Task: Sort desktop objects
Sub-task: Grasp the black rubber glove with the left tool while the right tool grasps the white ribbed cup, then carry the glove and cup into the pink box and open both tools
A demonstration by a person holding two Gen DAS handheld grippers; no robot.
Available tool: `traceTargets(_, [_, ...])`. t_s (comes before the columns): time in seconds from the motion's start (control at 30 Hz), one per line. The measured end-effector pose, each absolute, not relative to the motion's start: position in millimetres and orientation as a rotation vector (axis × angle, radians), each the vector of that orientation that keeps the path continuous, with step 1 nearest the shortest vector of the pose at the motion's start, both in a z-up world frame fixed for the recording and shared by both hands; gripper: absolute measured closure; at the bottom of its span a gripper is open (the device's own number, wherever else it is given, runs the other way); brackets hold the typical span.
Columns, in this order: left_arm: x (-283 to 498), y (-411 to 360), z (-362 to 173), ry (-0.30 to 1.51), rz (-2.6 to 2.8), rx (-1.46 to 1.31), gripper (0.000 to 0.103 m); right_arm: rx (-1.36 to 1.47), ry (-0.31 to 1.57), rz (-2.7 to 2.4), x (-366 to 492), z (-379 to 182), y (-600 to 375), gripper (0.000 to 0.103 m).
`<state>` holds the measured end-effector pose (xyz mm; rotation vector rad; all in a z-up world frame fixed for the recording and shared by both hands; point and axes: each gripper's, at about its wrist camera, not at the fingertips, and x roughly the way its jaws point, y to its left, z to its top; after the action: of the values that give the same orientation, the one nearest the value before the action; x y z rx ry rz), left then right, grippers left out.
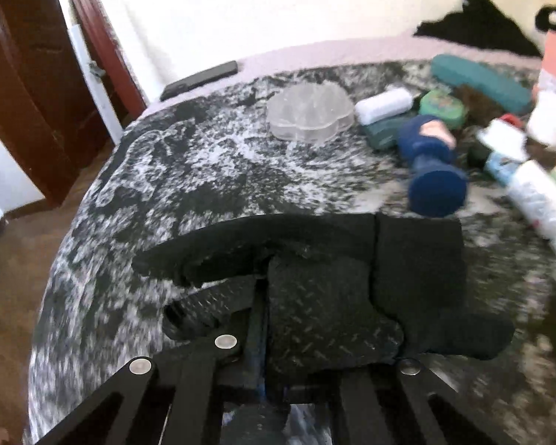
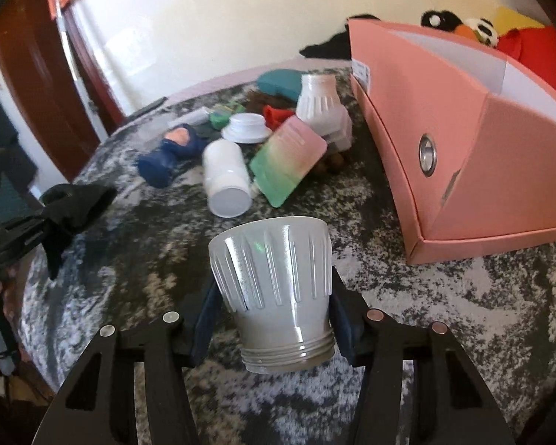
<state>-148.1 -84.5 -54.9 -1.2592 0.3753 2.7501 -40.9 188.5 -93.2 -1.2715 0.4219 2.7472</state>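
My left gripper (image 1: 278, 282) is shut on a black cloth (image 1: 419, 274) and holds it above the marbled black-and-white table (image 1: 189, 170); the cloth drapes over the fingers. It also shows in the right wrist view (image 2: 74, 200) at the left. My right gripper (image 2: 270, 319) is shut on a grey ribbed lamp housing (image 2: 274, 282), held above the table, wide end forward. A pink box (image 2: 463, 141), open at the top, stands to the right of it.
A pile lies mid-table: a blue dumbbell (image 1: 433, 163), a clear flower-shaped case (image 1: 311, 111), a white bottle (image 2: 226, 178), a pink-green card (image 2: 289, 155), a second lamp housing (image 2: 318, 100), a teal case (image 1: 478, 78). A phone (image 1: 200, 79) lies at the far edge. A door (image 1: 26, 74) is at left.
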Motion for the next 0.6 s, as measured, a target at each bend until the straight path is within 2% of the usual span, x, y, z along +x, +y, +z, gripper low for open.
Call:
traceTargets(0.4, [-37.6,-71.8,-23.3,0.192,2.759,-1.247,0.103,-1.173,0.381,2.84,33.7,-44.5,193.4,0.047])
traceTargets(0.6, [16.0,-55.6,-5.0,0.176,2.741,-1.195,0.103,-1.117,0.386,2.86,75.9,-22.9,204.0,0.047])
